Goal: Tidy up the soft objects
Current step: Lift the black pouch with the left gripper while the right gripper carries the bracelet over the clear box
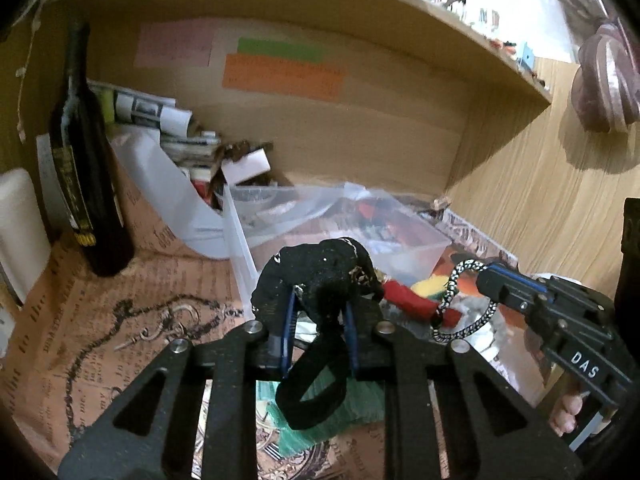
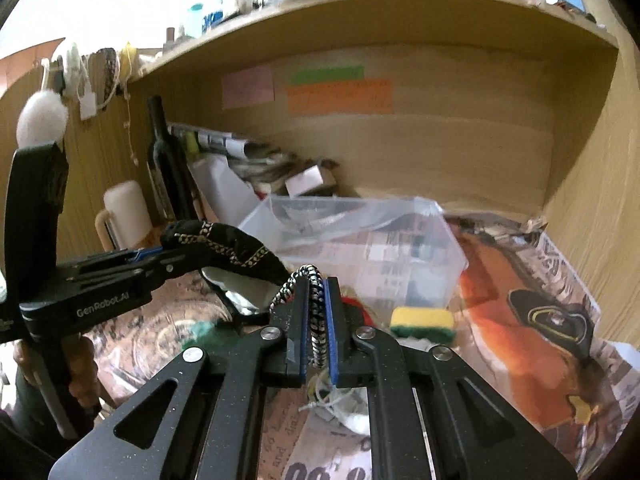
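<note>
1. Two hand-held grippers are in view, each gripping one soft thing above the desk (image 2: 520, 280).
2. The left hand-held gripper (image 1: 320, 316) has its blue-lined fingers closed on one black fabric band (image 1: 316, 276) with gold trim; the band bulges over the fingertips and a loop hangs below them.
3. The right hand-held gripper (image 2: 317, 320) is pinched narrow on one black-and-white braided cord loop (image 2: 316, 312), which arches over the fingertips.
4. One clear plastic box (image 2: 360, 240) stands on the desk just beyond both grippers, under the wooden shelf (image 2: 400, 12).
5. One yellow-and-green sponge (image 2: 423, 322) lies beside the box's near corner; one red soft item (image 1: 412, 300) lies next to it.
6. One green cloth (image 1: 352, 404) lies on the desk under the left gripper.
7. One dark bottle (image 1: 80, 168) stands upright at the left, with one white mug (image 2: 128, 212) near it.
8. Three paper notes are on the back wall: one pink (image 1: 174, 44), one green (image 1: 280, 49), one orange (image 1: 284, 78).
</note>
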Demonstrator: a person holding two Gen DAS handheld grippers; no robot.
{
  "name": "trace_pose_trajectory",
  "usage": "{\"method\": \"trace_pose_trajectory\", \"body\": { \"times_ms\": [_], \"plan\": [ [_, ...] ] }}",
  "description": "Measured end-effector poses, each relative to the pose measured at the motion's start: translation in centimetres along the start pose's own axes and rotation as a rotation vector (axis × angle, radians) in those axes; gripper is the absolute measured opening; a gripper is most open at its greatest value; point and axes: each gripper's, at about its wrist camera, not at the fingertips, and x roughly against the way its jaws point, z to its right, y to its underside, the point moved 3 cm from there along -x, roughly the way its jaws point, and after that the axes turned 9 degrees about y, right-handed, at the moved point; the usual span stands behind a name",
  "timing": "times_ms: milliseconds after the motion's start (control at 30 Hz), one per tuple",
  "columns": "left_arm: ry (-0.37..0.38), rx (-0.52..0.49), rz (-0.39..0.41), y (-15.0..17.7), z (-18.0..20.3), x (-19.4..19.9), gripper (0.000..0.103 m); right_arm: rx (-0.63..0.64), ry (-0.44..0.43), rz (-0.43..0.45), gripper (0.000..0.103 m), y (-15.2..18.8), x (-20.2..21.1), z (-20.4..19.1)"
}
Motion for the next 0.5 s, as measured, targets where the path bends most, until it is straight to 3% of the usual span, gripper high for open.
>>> {"method": "trace_pose_trajectory", "body": {
  "times_ms": [500],
  "plan": [
    [-0.048, -0.043, 0.112, -3.8, -0.4, 2.1, 0.020, 0.003, 0.026, 0.136, 0.007, -4.2, 1.7, 0.6]
  ]
}}
